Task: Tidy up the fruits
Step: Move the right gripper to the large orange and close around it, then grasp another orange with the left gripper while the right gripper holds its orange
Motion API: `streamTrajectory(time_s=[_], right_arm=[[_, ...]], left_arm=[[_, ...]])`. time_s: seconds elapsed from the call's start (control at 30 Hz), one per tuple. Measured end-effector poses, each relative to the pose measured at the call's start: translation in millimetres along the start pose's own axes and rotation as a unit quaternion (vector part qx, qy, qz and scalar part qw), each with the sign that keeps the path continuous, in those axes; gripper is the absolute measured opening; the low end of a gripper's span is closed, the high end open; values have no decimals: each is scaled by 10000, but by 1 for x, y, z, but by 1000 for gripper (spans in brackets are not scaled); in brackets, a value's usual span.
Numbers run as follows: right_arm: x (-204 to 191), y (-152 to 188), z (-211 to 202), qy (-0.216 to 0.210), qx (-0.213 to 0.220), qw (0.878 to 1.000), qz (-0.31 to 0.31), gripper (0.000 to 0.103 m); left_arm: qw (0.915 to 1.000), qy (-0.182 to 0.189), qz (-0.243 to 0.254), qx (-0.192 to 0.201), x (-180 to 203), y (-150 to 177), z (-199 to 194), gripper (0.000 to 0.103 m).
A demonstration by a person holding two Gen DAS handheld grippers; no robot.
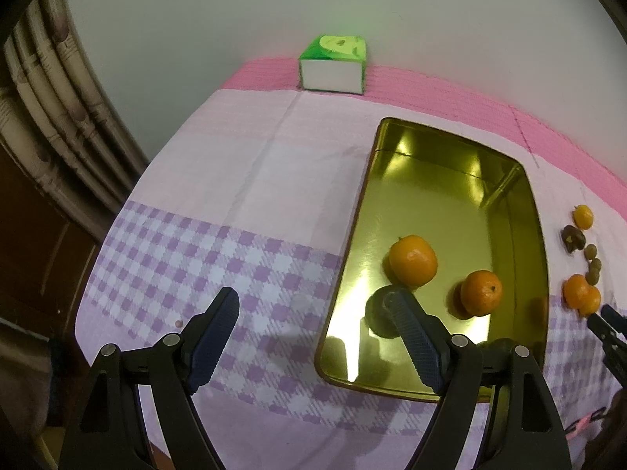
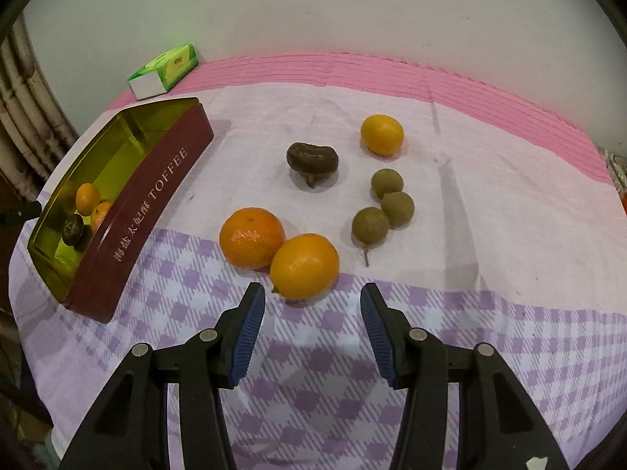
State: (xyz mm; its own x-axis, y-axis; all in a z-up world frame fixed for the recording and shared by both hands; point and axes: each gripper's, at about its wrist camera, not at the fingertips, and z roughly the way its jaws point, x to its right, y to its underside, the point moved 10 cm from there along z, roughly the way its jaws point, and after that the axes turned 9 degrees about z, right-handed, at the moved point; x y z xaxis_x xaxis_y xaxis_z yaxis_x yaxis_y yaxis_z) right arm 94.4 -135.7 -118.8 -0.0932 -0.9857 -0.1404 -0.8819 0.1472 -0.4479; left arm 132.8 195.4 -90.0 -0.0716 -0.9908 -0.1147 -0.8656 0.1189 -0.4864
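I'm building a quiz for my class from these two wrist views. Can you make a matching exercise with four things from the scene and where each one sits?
Things:
1. toffee tin
2. tissue pack
3. dark brown fruit
4. right gripper

Places or states:
A. at the far edge of the table, by the wall
B. open, fingers either side of the space just short of the nearest orange fruit
C. on the cloth, outside the tin, among the loose fruit
D. lid off, holding two orange fruits and a dark one

Pairs: 1-D, 2-A, 3-C, 4-B
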Motion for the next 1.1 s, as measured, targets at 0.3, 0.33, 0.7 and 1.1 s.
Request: streamTrajectory(time_s=[0.3, 0.33, 0.7, 1.1], right_arm=[[-6, -6, 20, 2, -53, 10000, -21, 47], [-7, -7, 22, 0, -53, 10000, -23, 47], [-4, -6, 27, -145, -9, 9999, 31, 37], [29, 8, 12, -15, -27, 9994, 330, 37]], left_arm=[[9995, 142, 263, 140, 14, -4, -3, 81], [9993, 147, 303, 147, 17, -4, -3, 81], [9939, 213, 1045, 268, 61, -2, -8, 81], [9792, 913, 1777, 344, 169, -8, -24, 81]])
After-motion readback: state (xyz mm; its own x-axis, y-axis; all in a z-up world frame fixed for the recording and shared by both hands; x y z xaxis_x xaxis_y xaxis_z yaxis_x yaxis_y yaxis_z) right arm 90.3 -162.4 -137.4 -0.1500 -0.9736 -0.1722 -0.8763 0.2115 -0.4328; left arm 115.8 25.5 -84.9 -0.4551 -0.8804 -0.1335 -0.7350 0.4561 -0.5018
